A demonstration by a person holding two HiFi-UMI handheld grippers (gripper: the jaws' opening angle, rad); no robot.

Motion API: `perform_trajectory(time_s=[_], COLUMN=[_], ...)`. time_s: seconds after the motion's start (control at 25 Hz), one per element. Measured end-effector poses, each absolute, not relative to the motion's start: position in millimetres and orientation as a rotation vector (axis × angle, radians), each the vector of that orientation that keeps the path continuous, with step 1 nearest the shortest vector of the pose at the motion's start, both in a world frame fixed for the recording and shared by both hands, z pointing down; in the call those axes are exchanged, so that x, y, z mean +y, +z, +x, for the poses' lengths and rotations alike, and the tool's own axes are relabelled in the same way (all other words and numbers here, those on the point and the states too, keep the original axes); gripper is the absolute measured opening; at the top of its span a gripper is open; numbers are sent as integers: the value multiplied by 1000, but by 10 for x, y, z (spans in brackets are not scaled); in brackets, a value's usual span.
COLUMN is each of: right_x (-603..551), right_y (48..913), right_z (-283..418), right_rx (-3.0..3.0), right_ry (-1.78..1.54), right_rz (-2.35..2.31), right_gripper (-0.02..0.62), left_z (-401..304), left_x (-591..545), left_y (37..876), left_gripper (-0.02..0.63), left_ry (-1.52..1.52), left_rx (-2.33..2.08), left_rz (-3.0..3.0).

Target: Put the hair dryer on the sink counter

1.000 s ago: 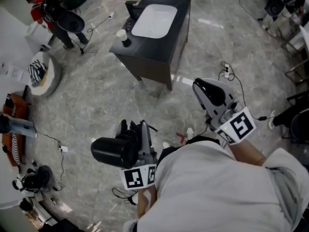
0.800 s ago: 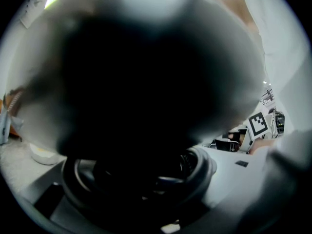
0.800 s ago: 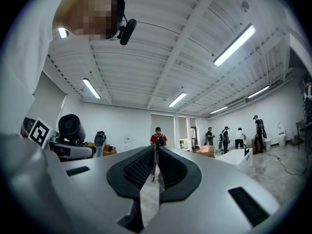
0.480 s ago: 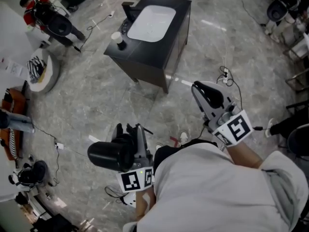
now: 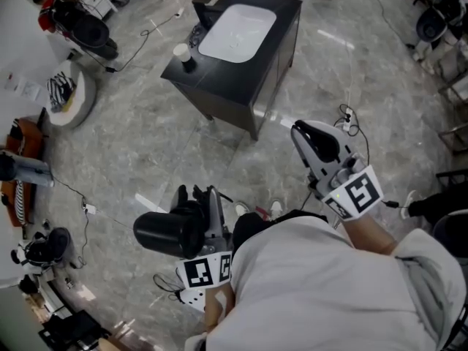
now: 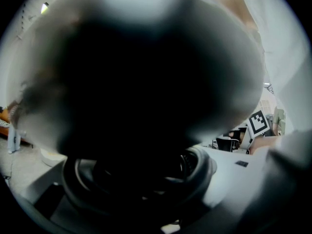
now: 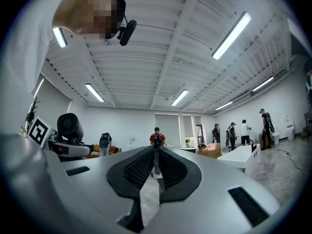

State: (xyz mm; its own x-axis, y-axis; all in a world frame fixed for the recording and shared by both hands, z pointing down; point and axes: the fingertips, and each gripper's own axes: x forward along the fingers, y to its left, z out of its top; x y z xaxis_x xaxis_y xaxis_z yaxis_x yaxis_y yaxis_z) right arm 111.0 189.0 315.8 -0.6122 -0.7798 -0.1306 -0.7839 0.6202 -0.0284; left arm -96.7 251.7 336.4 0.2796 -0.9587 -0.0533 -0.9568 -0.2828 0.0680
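Observation:
The black hair dryer (image 5: pixel 164 232) lies sideways in my left gripper (image 5: pixel 196 199), which is shut on it low in the head view. Its dark body (image 6: pixel 146 82) fills most of the left gripper view, blurred and very close. My right gripper (image 5: pixel 306 134) is shut and holds nothing; in the right gripper view (image 7: pixel 156 155) its jaws meet in a thin line, pointing across the room. The sink counter (image 5: pixel 212 75), a black cabinet with a white basin (image 5: pixel 238 31), stands on the floor ahead of both grippers, well apart from them.
A paper cup (image 5: pixel 183 52) and a black tap (image 5: pixel 203 9) stand on the counter's left side. Cables and a power strip (image 5: pixel 347 115) lie on the marble floor to the right. A person (image 5: pixel 80 24) and a round white stand (image 5: pixel 66 97) are at the far left.
The sink counter has shifted slightly right and up in the head view as I move over the floor. Both grippers keep the same pose, the left still holding the hair dryer.

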Motion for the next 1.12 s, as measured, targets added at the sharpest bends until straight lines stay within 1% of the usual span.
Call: perform_trajectory(time_s=[0.36, 0.68, 0.84, 1.12], right_x=[1684, 1317, 1053, 656], right_y=[3180, 3125, 3100, 3086], right_z=[1180, 1231, 1127, 878], right_rx=[2699, 2626, 2630, 2643], right_ry=[46, 92, 87, 79], right_rz=[-1347, -1465, -1481, -1452], right_gripper=[54, 54, 54, 54], left_z=[-911, -968, -1046, -1272], left_x=[2234, 1668, 1353, 991], left_y=[3372, 3375, 3261, 3342], left_gripper=[242, 242, 242, 241], left_ry=[-139, -166, -178, -165], left_rx=[-1828, -1733, -1719, -1711], left_rz=[2522, 2597, 2632, 2599])
